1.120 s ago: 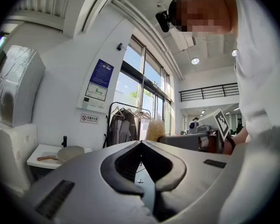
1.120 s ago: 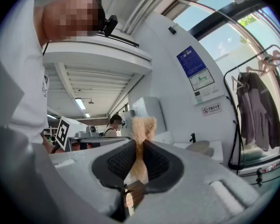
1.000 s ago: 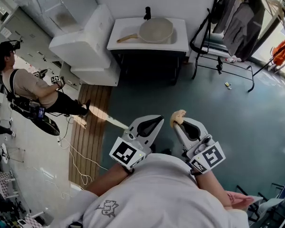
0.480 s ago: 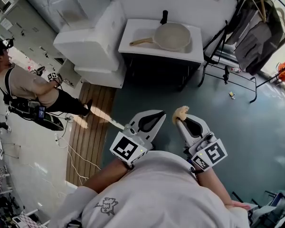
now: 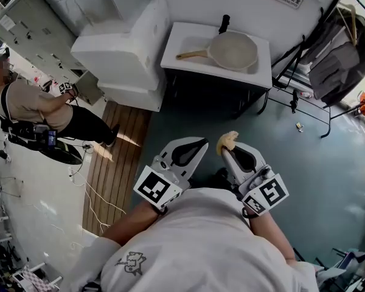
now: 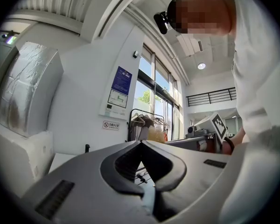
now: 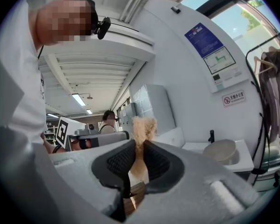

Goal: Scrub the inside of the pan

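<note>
A cream pan [image 5: 232, 49] with a wooden handle lies in a white sink [image 5: 258, 74] against the far wall; it also shows far off in the right gripper view as the pan [image 7: 219, 150]. My right gripper [image 5: 226, 146] is shut on a tan scrubbing pad [image 5: 227, 141], which sticks up between its jaws as the pad [image 7: 142, 127]. My left gripper [image 5: 201, 145] is shut with nothing in it, its jaws pressed together [image 6: 141, 143]. Both grippers are held level in front of my body, well short of the sink.
A white foam box [image 5: 125, 50] stands left of the sink. A clothes rack [image 5: 334, 47] with hanging garments is at the right. A wooden slatted strip [image 5: 112, 163] and cables lie on the floor at left, where another person [image 5: 33, 111] sits.
The sink, the pan and the white box have drawn nearer and shifted right in the head view. Both grippers keep the same pose in front of my body, the pad still held.
</note>
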Motion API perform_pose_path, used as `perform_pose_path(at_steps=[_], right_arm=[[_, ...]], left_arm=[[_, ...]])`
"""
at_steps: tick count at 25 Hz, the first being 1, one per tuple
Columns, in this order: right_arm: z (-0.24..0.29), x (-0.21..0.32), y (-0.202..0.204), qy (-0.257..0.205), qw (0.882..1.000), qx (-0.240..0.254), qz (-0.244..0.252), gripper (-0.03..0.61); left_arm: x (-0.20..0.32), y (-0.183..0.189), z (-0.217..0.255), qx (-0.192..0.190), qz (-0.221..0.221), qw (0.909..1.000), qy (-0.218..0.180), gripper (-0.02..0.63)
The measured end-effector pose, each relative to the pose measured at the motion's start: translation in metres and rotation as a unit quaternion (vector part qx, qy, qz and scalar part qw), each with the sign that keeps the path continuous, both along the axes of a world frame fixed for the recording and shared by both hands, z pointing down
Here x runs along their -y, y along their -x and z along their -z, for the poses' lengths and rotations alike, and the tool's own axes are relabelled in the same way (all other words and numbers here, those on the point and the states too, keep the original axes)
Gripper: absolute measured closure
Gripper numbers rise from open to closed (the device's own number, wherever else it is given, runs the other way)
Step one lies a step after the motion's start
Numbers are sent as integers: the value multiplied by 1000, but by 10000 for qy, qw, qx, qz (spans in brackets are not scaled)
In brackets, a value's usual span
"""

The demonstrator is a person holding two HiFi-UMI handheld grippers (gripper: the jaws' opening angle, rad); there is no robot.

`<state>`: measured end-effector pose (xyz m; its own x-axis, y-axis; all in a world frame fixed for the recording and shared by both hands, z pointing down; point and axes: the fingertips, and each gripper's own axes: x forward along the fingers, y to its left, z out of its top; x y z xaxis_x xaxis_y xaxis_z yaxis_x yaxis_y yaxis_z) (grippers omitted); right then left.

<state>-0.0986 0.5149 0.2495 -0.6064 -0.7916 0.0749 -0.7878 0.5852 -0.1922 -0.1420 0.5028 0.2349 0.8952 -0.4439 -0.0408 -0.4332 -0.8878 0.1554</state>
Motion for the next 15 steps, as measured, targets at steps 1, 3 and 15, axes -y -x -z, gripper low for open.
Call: perform_pose_path(at_steps=[1,3,15], right_arm=[[-1,6,-1,17,10000,32,8,525],[-5,17,-2,54,9999,78,38,525],[-6,112,-36,-80,9976,448,524,525]], left_arm=[[6,1,-1,1,41,10000,7,612],[15,3,-6,55,113,9999,46,612],[102,-25,-8,-182,581,9971,455,612]])
